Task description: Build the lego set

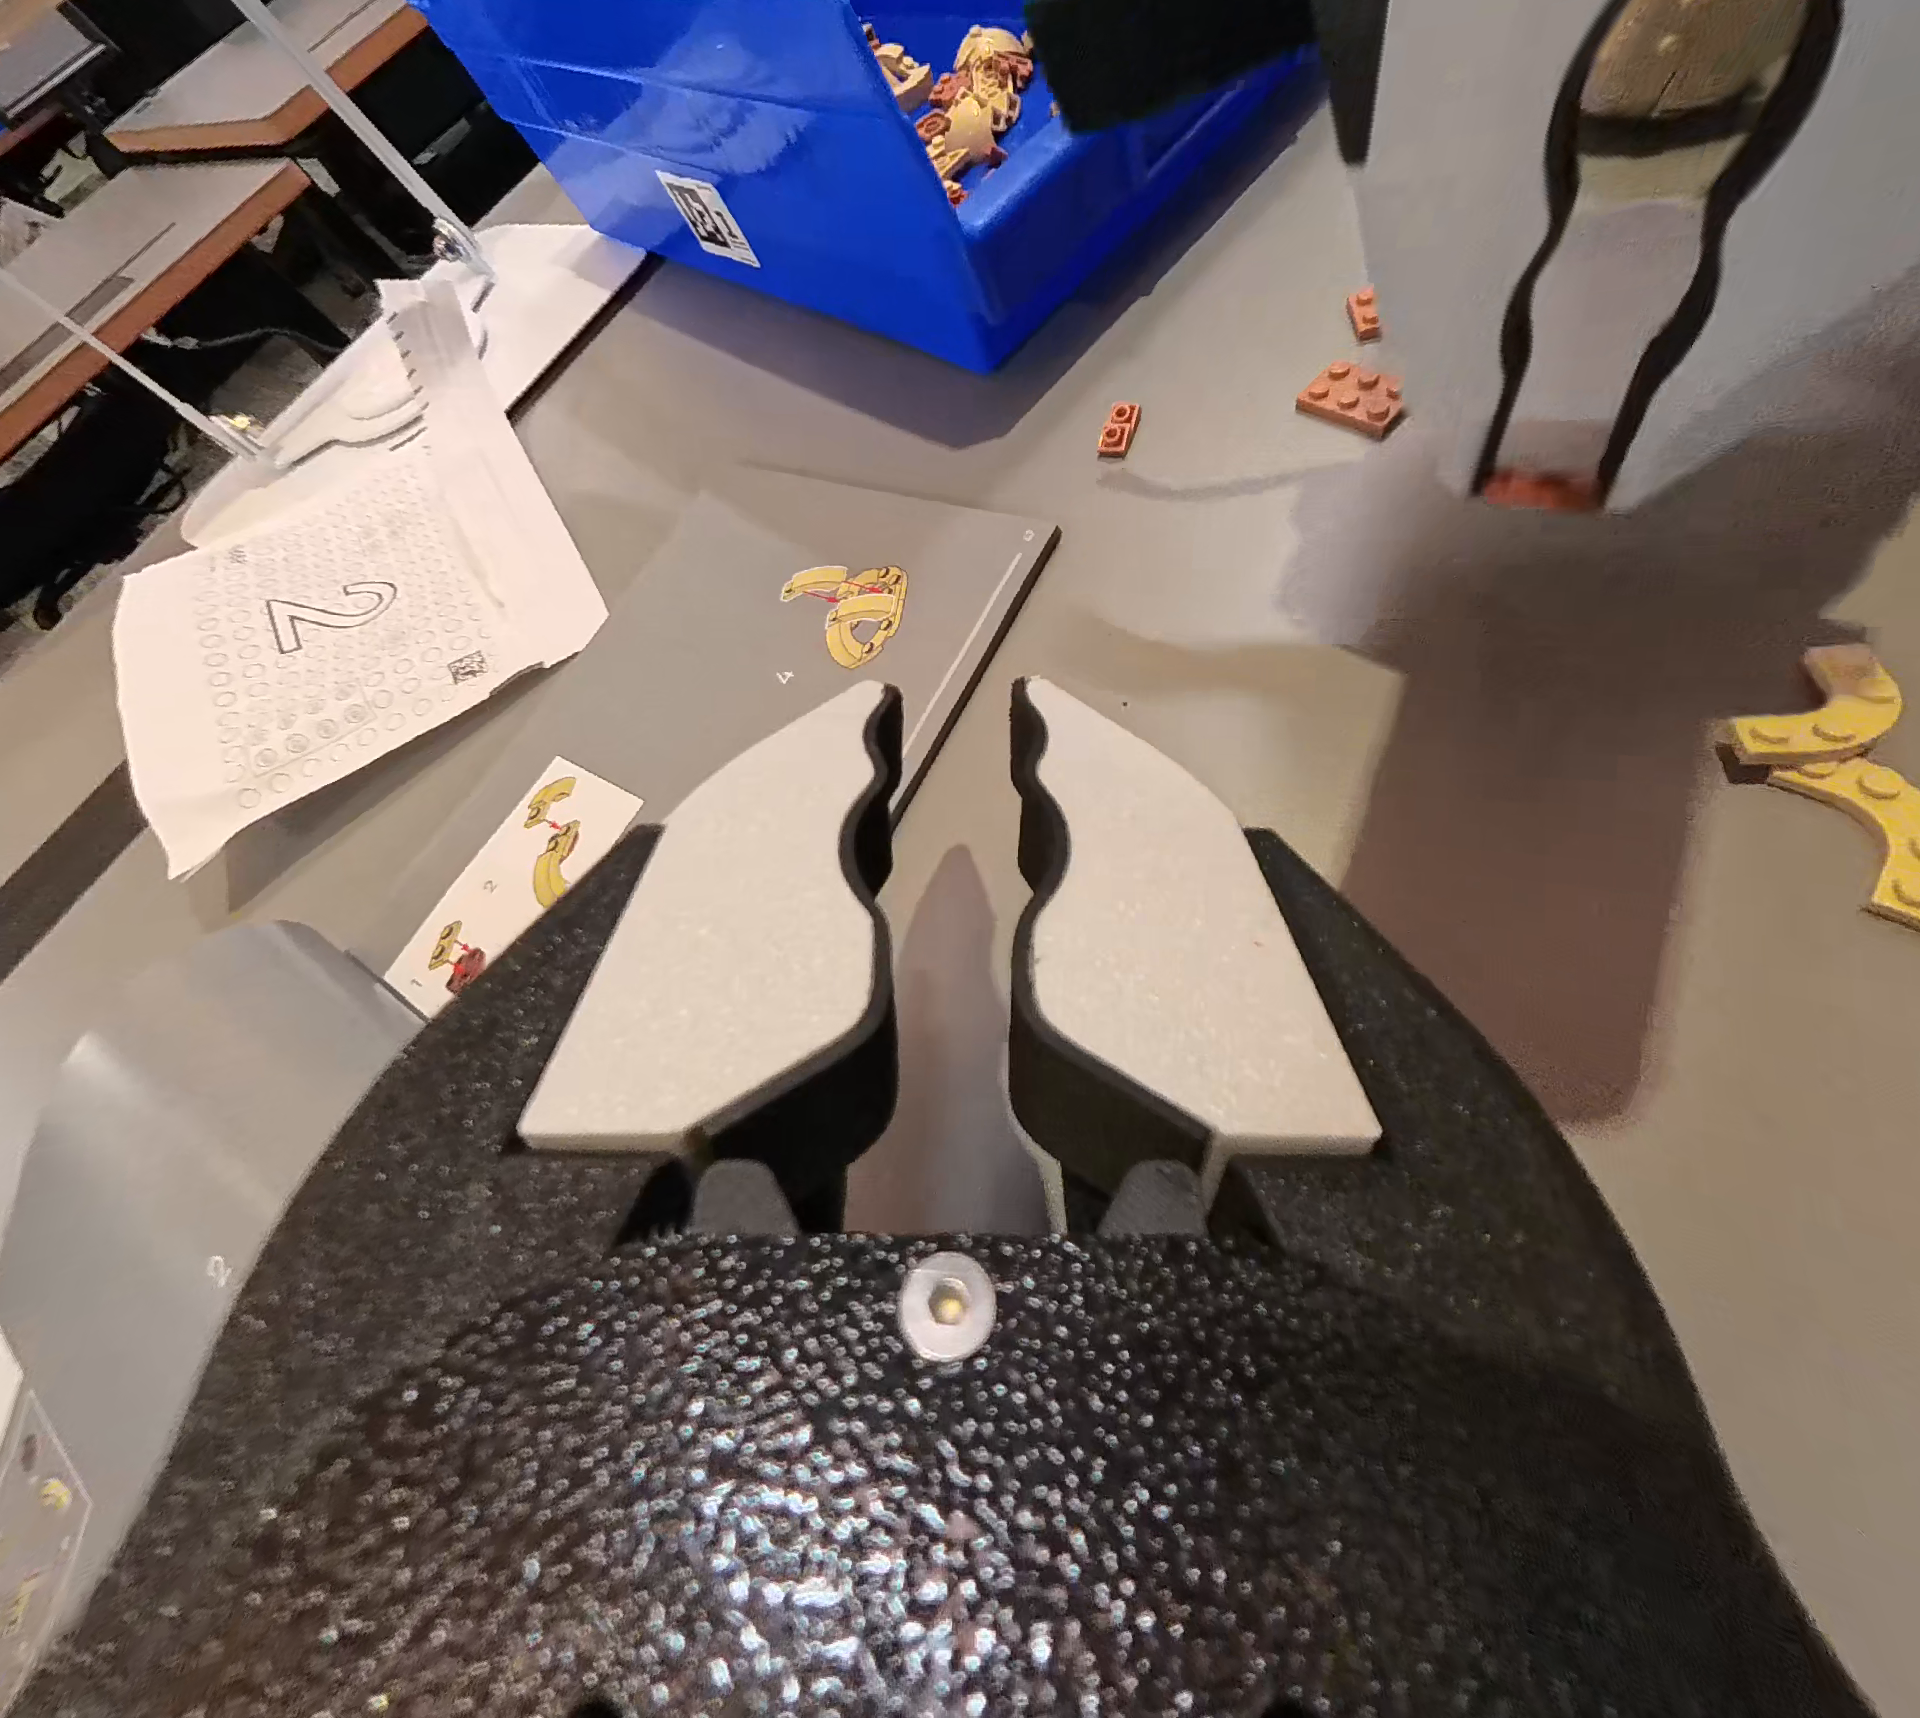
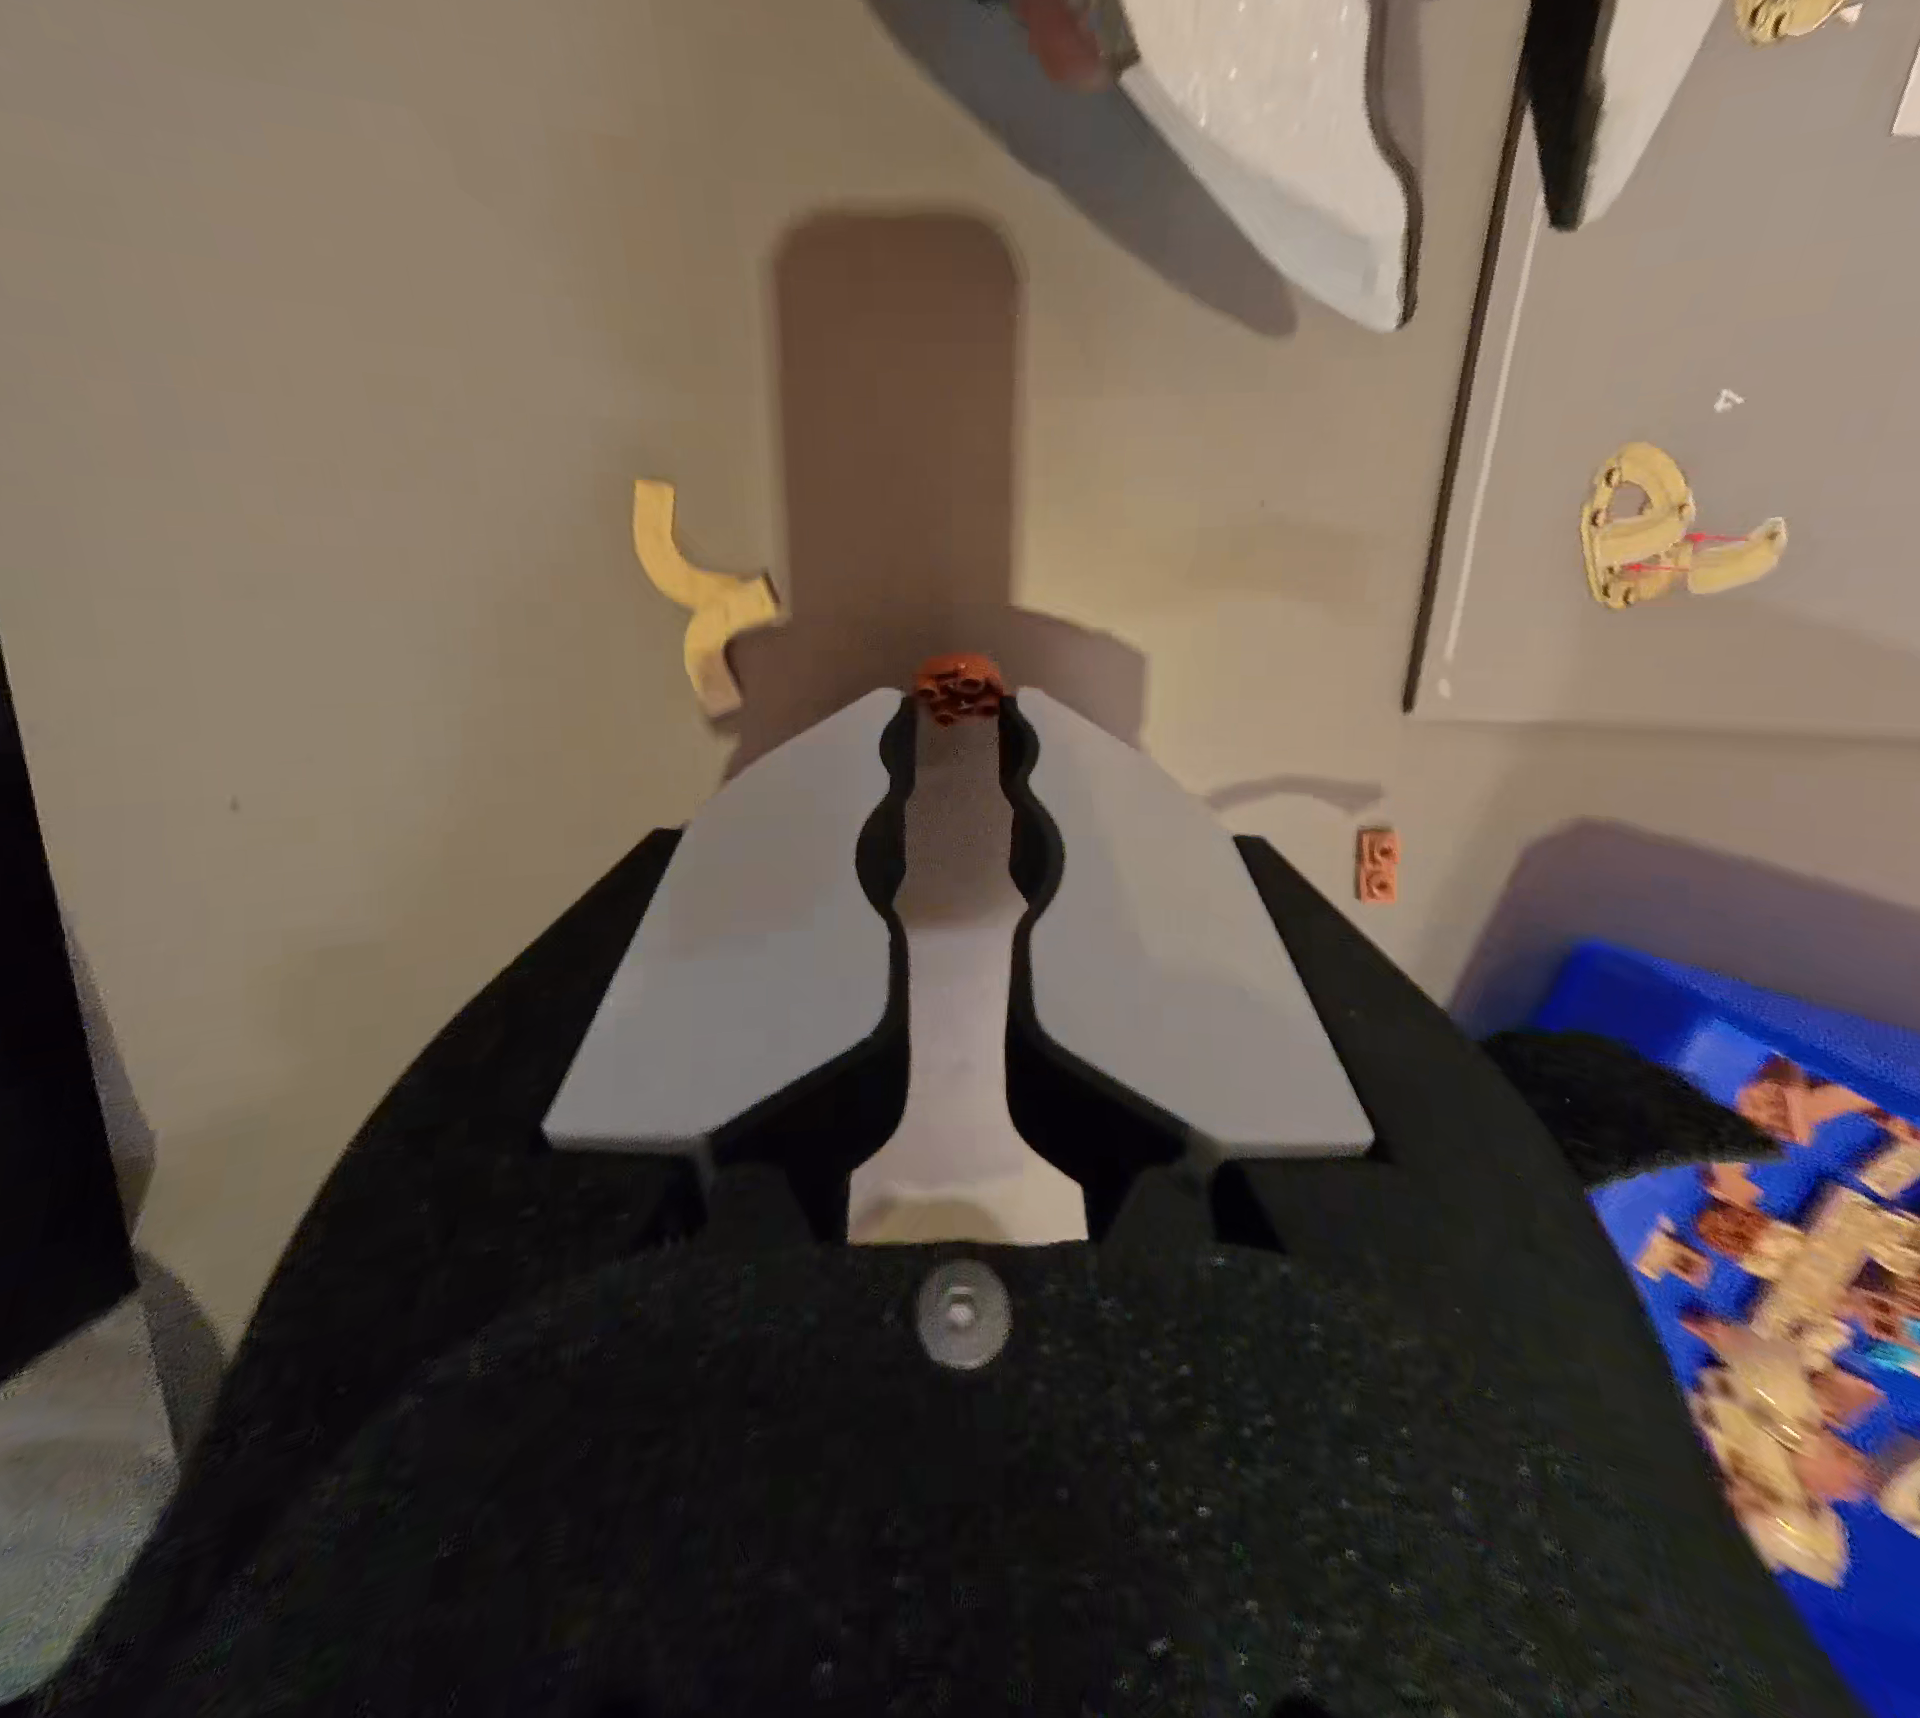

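The right gripper [image 2: 956, 700] pinches a small reddish-brown studded plate [image 2: 956, 689]; next, seating it squarely on the tan curved plates [image 2: 698, 593] (left gripper [image 1: 956, 700] parted, empty).

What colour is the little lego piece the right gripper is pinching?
Reddish brown. The little lego piece shows best in the right wrist view, at the right gripper's tips.

There's printing on the white paper bag [image 1: 343, 660], on the blue bin's white sticker [image 1: 707, 219], and small step marks on the grey instruction booklet [image 1: 831, 619] and its white strip [image 1: 520, 879].
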A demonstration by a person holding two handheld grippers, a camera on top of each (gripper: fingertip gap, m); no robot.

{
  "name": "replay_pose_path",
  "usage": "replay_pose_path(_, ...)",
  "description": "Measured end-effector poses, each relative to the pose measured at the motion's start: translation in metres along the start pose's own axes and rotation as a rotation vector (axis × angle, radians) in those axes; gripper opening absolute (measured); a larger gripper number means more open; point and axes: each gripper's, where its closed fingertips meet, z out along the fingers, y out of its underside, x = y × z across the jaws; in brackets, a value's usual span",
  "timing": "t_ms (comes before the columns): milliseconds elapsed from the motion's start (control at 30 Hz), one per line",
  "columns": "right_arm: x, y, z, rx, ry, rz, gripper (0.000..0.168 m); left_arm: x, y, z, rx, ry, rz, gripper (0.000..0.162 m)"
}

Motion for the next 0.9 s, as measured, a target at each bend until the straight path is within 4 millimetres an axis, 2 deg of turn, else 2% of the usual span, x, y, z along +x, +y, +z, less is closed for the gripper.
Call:
replay_pose_path(100, -0.003, -0.014, 0.012, 0.112, -0.034, 0.092, 0.015, 0.002, 0.000, 0.000, -0.003, 0.012, 0.000, 0.019)
replay_pose_path(200, -0.002, -0.035, 0.015, 0.300, -0.065, 0.218, 0.015, 0.006, -0.001, 0.000, 0.000, 0.033, 0.004, 0.019)
replay_pose_path(300, 0.004, -0.054, 0.005, 0.522, -0.102, 0.356, 0.015, 0.014, -0.013, -0.005, 0.069, 0.088, 0.006, 0.019)
replay_pose_path(533, 0.009, -0.065, -0.032, 0.867, -0.286, 0.548, 0.015, 0.023, -0.047, -0.031, 0.296, 0.191, 0.051, 0.022)
replay_pose_path(700, -0.001, -0.072, -0.049, 0.999, -0.487, 0.590, 0.015, 0.037, -0.065, -0.050, 0.451, 0.265, 0.137, 0.025)
replay_pose_path(800, -0.003, -0.071, -0.049, 1.006, -0.504, 0.580, 0.015, 0.041, -0.064, -0.054, 0.450, 0.275, 0.200, 0.034)
replay_pose_path(900, -0.004, -0.070, -0.045, 0.980, -0.489, 0.569, 0.015, 0.050, -0.061, -0.057, 0.452, 0.305, 0.247, 0.036)
